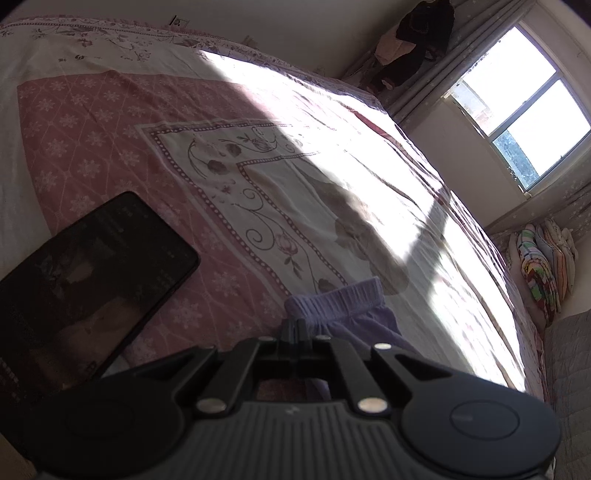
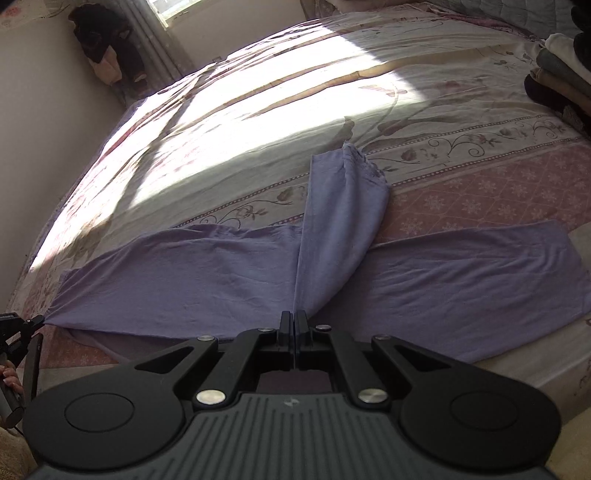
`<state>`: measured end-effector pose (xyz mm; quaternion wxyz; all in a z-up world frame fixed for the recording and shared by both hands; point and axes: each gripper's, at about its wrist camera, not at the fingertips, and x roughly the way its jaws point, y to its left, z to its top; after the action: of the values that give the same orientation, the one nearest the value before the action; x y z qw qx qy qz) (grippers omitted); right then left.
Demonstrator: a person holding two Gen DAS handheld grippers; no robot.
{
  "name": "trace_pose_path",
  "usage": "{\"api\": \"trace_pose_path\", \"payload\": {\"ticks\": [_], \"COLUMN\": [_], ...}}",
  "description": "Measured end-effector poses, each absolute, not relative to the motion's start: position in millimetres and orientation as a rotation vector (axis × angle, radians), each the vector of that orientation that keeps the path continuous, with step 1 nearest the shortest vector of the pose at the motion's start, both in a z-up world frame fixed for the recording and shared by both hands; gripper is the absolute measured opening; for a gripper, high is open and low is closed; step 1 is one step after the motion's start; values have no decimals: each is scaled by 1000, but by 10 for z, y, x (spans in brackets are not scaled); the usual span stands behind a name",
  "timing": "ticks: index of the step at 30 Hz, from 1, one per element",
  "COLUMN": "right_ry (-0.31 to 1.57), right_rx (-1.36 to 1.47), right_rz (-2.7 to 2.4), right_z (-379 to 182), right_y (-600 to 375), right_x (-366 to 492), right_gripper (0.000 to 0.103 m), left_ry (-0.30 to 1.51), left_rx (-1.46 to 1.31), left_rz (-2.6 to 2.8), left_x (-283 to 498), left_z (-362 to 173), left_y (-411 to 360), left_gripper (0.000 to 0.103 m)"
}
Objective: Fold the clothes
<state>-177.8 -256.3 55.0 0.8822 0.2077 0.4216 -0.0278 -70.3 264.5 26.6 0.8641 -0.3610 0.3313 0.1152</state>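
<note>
Lavender trousers (image 2: 184, 280) lie spread across the near part of the bed (image 2: 258, 110). One part (image 2: 343, 206) rises in a fold from my right gripper (image 2: 294, 318), which is shut on the cloth at its near edge. In the left wrist view my left gripper (image 1: 297, 326) is shut on the gathered elastic waistband (image 1: 340, 295). The right wrist view shows that gripper (image 2: 35, 322) at the far left, pinching the trousers' left corner, with a person's hand (image 2: 9, 380) below it.
A dark phone screen (image 1: 92, 266) stands at the left of the left wrist view. Folded clothes (image 2: 561, 81) are stacked at the bed's far right. Colourful bedding (image 1: 539, 273) lies beyond the bed under the window (image 1: 517, 110). Dark clothing (image 1: 421, 33) hangs in the corner.
</note>
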Motion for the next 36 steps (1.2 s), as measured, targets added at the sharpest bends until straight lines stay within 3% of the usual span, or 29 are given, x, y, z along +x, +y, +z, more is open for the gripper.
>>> {"api": "trace_pose_path", "payload": {"ticks": [10, 12, 14, 16, 19, 23, 36], "right_ry": [949, 945, 924, 909, 890, 866, 803], "right_rx": [387, 377, 359, 311, 218, 101, -141], "right_rz": [-64, -62, -67, -54, 9, 148, 467], "right_z": [264, 272, 327, 378, 439, 483, 399], "right_y": [-2522, -2520, -2524, -2491, -2358, -2075, -1225], "right_x": [-1752, -1755, -1770, -1773, -1755, -1691, -1401], "right_gripper": [1, 5, 6, 6, 8, 26, 26], "left_ry": [739, 738, 725, 710, 709, 741, 932], "left_rx": [-739, -735, -698, -645, -588, -604, -750], "left_rz": [269, 271, 260, 223, 144, 15, -373], "left_x": [-692, -719, -756, -795, -834, -841, -646], "left_z": [184, 229, 318, 429, 539, 554, 311], "left_y": [2585, 2566, 2515, 2439, 2321, 2206, 1647], "left_gripper": [1, 6, 21, 28, 31, 32, 30]}}
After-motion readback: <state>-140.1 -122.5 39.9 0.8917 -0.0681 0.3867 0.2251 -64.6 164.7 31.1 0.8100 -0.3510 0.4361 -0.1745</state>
